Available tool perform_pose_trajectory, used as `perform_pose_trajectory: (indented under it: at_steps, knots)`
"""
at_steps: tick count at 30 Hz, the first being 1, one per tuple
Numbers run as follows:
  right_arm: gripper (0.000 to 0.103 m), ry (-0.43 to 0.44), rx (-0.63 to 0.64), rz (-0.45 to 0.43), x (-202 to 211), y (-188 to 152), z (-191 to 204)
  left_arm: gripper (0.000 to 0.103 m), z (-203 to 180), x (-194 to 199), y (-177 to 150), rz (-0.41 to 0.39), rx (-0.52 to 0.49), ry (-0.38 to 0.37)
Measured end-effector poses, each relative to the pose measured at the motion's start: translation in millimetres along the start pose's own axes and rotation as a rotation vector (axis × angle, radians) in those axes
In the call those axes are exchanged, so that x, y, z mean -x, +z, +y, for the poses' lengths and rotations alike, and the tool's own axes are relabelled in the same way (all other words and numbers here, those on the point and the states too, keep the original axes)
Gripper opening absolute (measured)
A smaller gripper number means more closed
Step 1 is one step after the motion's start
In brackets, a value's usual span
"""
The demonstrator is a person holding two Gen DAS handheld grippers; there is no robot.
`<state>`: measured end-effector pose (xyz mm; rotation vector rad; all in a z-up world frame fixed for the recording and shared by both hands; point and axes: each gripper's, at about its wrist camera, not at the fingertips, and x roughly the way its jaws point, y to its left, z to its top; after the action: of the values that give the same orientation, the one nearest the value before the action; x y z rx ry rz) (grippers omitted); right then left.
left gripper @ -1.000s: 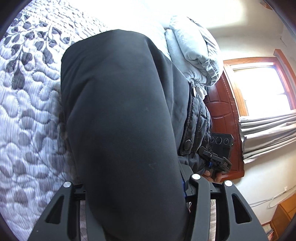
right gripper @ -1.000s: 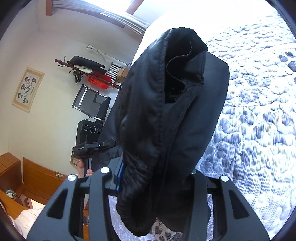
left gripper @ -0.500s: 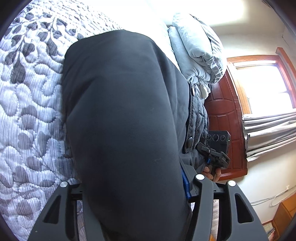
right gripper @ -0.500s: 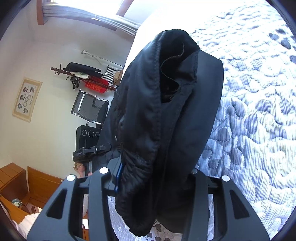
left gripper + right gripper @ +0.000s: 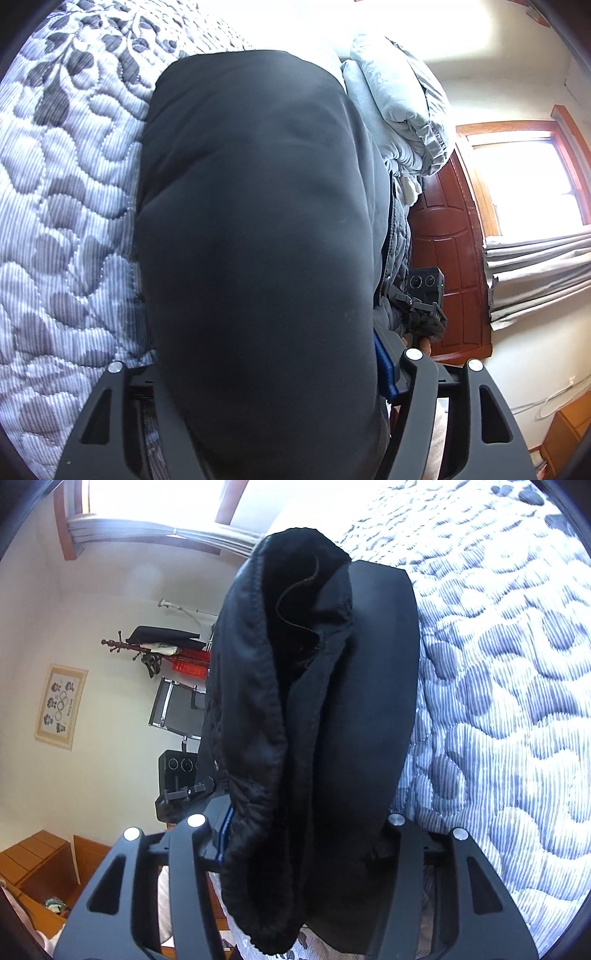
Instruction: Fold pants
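**Both grippers letting go of dark pants over the bed**

Left gripper (image 5: 264, 424): jaws opening, thick fold of the pants (image 5: 255, 229) sits between the fingers and fills most of the view; pad contact is hidden by cloth, so can't tell if it still pinches. Right gripper (image 5: 295, 886): jaws opening too, bunched waistband edge (image 5: 258, 716) draped between and over the fingers; grip likewise unclear. Pants hang just above the quilted bedspread (image 5: 62, 192), the two ends brought together.

Risks, as a judgement: uneven release could let one side slide first and skew the fold; the bunched waistband may snag on a finger and drag the stack when the gripper pulls back; thick cloth may spring open.

Further off: folded light-blue duvet (image 5: 402, 110) just beyond the pants could crowd the landing spot. Far: wooden door (image 5: 447, 258), window with curtain (image 5: 535, 258); in the right view a coat rack (image 5: 155, 650) and wall picture (image 5: 61, 705). Nothing else blocks.
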<state>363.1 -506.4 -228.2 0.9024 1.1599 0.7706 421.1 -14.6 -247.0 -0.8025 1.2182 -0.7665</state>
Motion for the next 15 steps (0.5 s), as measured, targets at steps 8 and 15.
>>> perform_pose_trajectory:
  at_steps: [8,15]
  knots:
    - [0.049,0.015,0.006,0.043,-1,-3,2,0.066,-2,3,-9,0.011,0.000,-0.006]
    - [0.052,0.001,0.001,0.038,-2,-4,1,0.069,9,6,-14,0.011,0.021,-0.032]
